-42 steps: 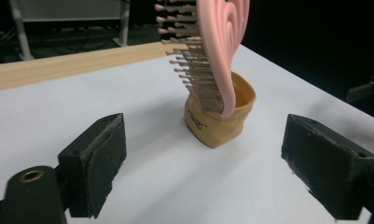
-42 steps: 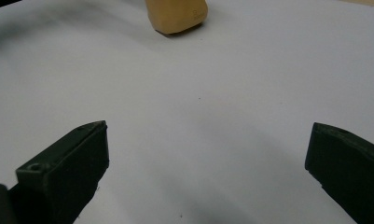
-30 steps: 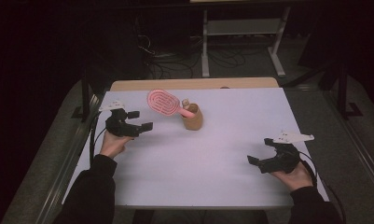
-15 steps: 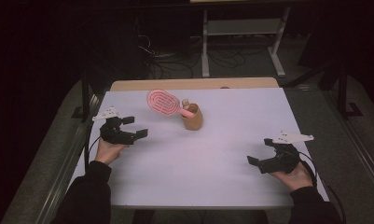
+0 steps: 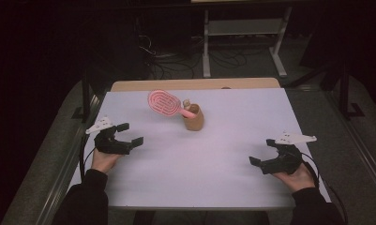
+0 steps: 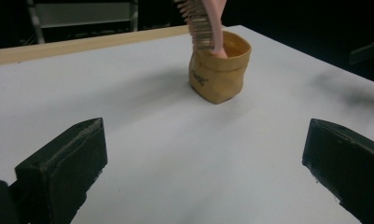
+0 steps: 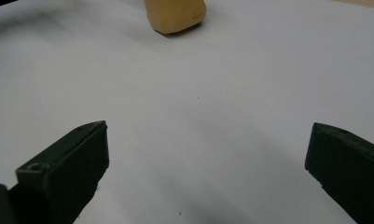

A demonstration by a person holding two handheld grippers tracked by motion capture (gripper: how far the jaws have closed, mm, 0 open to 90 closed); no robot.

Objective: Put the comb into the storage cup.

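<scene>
A tan cup stands on the white table near its middle back. A pink hairbrush stands handle-down in it, head leaning left. My left gripper rests at the table's left side, open and empty, its jaws facing the cup. At the right front, my right gripper is open too, with nothing between its jaws.
A wooden board lines the table's far edge. Behind it the floor is dark, with cables and a metal stand. Table rails run along both sides.
My left gripper has drawn back toward the front left, away from the cup. The right gripper has stayed where it was.
</scene>
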